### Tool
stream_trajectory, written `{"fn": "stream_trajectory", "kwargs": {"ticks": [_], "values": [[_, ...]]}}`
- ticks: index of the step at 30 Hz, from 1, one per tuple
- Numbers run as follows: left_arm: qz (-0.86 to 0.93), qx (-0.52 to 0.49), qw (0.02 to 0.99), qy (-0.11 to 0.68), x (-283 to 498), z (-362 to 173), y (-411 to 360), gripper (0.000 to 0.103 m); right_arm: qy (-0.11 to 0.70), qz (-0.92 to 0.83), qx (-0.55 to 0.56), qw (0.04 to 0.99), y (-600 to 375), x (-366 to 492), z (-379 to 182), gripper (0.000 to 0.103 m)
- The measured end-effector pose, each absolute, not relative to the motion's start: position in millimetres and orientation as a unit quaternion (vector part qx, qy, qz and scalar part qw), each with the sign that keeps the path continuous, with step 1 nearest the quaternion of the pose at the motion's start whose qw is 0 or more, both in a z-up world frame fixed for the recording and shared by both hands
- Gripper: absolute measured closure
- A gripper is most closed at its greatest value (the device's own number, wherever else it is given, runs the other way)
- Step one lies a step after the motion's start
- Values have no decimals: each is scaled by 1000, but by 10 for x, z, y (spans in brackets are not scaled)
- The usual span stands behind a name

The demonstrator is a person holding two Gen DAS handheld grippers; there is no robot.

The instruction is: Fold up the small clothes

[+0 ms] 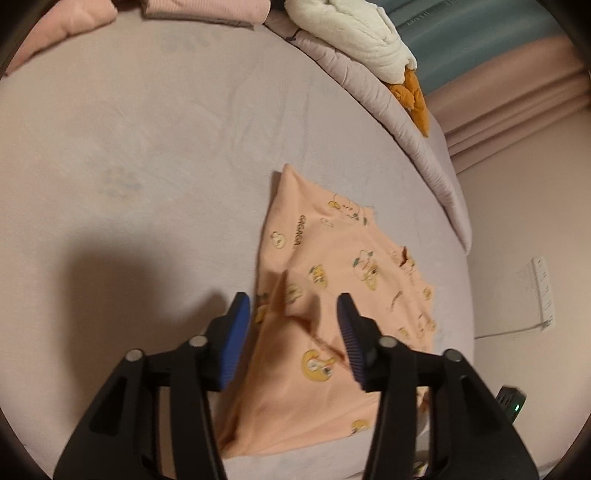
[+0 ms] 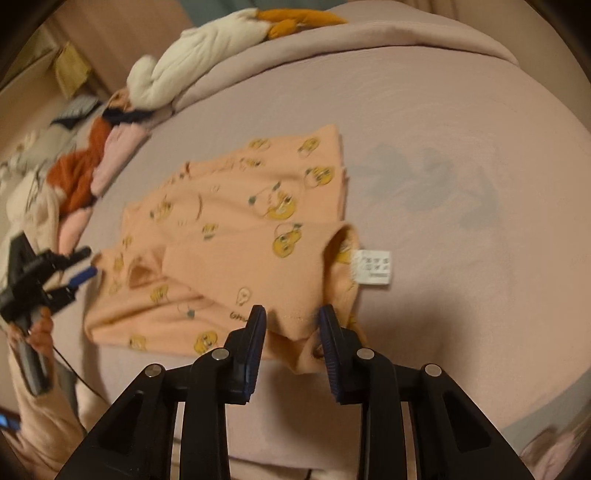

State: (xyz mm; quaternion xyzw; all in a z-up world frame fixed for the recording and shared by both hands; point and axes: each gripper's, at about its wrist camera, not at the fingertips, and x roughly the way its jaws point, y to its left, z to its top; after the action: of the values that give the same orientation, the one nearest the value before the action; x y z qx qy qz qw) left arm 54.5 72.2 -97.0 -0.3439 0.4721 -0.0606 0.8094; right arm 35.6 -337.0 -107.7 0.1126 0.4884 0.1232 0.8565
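Note:
A small peach garment with yellow cartoon prints (image 1: 332, 295) lies partly folded on the mauve bed sheet (image 1: 147, 147). It also shows in the right wrist view (image 2: 236, 229), with a white care label (image 2: 373, 267) at its near right edge. My left gripper (image 1: 293, 304) is open, its blue pads on either side of a raised fold of the cloth. My right gripper (image 2: 293, 317) is open, with the garment's near folded edge between its pads. The left gripper also shows in the right wrist view (image 2: 79, 267), at the garment's left end.
A white plush toy with orange feet (image 1: 354, 33) rests on a rolled mauve quilt (image 1: 406, 122) along the bed's far side. A pile of pink, rust and white clothes (image 2: 85, 173) lies left of the garment. Folded pink items (image 1: 203, 11) sit at the back. A wall power strip (image 1: 539, 288) is to the right.

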Motion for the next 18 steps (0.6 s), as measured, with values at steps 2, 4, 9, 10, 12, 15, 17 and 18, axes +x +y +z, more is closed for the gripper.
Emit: {"fn": "stream_trajectory", "kwargs": {"ticks": [2, 4, 9, 10, 12, 15, 17, 18], "values": [[-57, -338, 811, 475, 491, -987, 757, 51, 502, 119, 104, 850, -3321, 410, -1146, 73], [-52, -335, 812, 476, 424, -1020, 809, 50, 506, 125, 107, 847, -3292, 483, -1192, 73], [-41, -319, 811, 488, 377, -1087, 860, 51, 498, 154, 97, 848, -3155, 682, -1177, 93], [-42, -317, 812, 488, 374, -1085, 858, 51, 497, 158, 100, 847, -3134, 739, -1160, 96], [-45, -310, 814, 488, 384, -1076, 832, 51, 489, 162, 116, 849, -3125, 838, -1124, 96], [-51, -297, 817, 491, 411, -1075, 770, 50, 467, 162, 148, 857, -3168, 967, -1059, 96], [-57, -287, 817, 496, 457, -1087, 707, 50, 452, 148, 166, 864, -3224, 1044, -1013, 96], [-58, -283, 817, 498, 486, -1089, 674, 50, 444, 140, 173, 868, -3255, 1081, -993, 96]]}}
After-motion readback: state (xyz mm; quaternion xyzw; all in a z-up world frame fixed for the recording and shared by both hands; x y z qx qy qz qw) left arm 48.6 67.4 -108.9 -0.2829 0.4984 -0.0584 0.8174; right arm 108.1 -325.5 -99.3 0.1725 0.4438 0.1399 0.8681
